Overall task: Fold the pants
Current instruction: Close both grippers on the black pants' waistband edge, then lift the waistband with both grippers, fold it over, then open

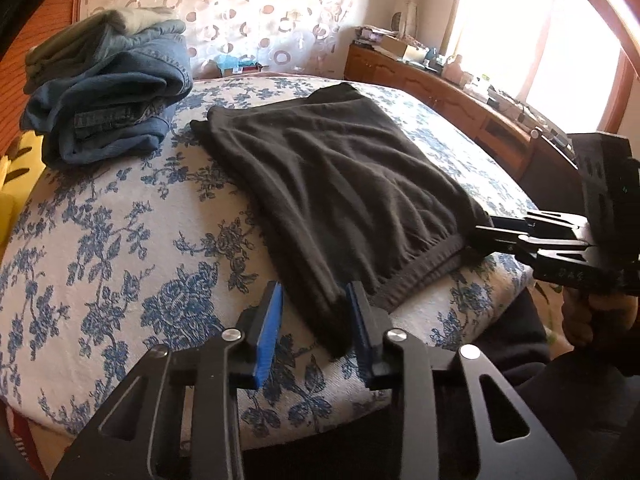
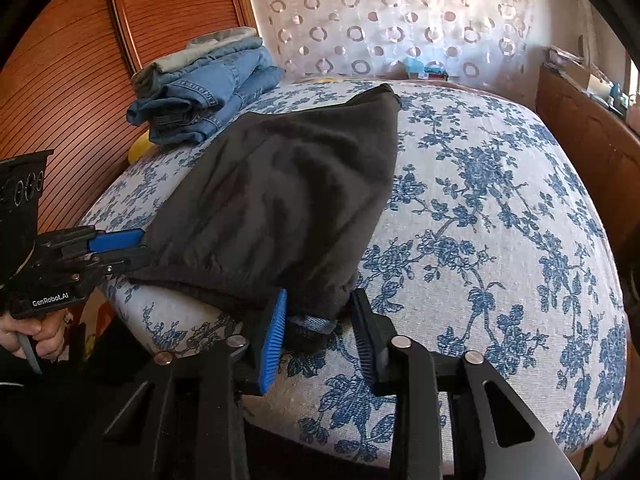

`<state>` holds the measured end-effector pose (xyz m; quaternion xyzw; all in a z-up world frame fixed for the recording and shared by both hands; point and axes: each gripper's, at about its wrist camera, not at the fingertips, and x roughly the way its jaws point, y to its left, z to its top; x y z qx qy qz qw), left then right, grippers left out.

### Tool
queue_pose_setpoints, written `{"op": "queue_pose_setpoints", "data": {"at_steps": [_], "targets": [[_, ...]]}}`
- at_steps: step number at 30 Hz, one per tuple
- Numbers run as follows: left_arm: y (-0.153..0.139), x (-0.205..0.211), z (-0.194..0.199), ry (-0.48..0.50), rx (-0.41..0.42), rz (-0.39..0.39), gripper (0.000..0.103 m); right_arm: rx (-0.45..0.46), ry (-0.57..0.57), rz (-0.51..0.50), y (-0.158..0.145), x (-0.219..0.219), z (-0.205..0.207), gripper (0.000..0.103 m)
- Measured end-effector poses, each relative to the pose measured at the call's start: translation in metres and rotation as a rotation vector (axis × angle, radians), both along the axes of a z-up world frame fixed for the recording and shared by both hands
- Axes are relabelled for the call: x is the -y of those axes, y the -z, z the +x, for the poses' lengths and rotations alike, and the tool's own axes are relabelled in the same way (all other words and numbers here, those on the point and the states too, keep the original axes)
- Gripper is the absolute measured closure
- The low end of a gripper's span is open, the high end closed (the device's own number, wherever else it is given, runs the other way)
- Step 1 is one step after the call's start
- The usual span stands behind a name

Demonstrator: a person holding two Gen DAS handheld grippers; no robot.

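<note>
Black pants lie folded flat on a bed with a blue floral cover. Their elastic waistband faces me at the near edge. My left gripper stands around the waistband's left corner. The cloth touches its right finger, while a strip of bedcover shows beside the blue left pad, so it is open. My right gripper is at the other waistband corner, where bunched cloth of the pants fills the gap between both pads. Each gripper also shows from the side: right gripper, left gripper.
A stack of folded jeans sits at the bed's far left, also jeans, with a yellow object beside it. A wooden dresser with clutter runs along the right under a bright window. A ribbed wooden panel stands at the left.
</note>
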<state>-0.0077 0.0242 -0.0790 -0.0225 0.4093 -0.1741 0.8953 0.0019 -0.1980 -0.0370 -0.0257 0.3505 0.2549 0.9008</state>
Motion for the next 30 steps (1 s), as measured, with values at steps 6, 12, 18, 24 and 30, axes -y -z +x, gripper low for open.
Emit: {"op": "queue_pose_setpoints", "data": {"at_steps": [6, 12, 18, 24, 30], "targets": [[0.000, 0.002, -0.002, 0.004, 0.002, -0.002, 0.073, -0.003, -0.008, 0.001, 0.001, -0.001, 0.000, 0.075], [0.000, 0.005, 0.000, 0.041, 0.000, -0.030, 0.092, -0.016, -0.025, 0.038, 0.001, 0.001, 0.005, 0.084], [-0.007, 0.003, -0.003, 0.040, 0.025, -0.036, 0.095, 0.001, -0.048, 0.083, -0.005, 0.007, 0.002, 0.093], [-0.026, -0.006, -0.008, 0.032, 0.077, -0.027, 0.096, 0.030, -0.090, 0.094, -0.017, 0.008, -0.009, 0.094], [-0.040, -0.019, -0.013, 0.015, 0.108, -0.039, 0.096, 0.067, -0.127, 0.091, -0.030, 0.004, -0.023, 0.094]]}}
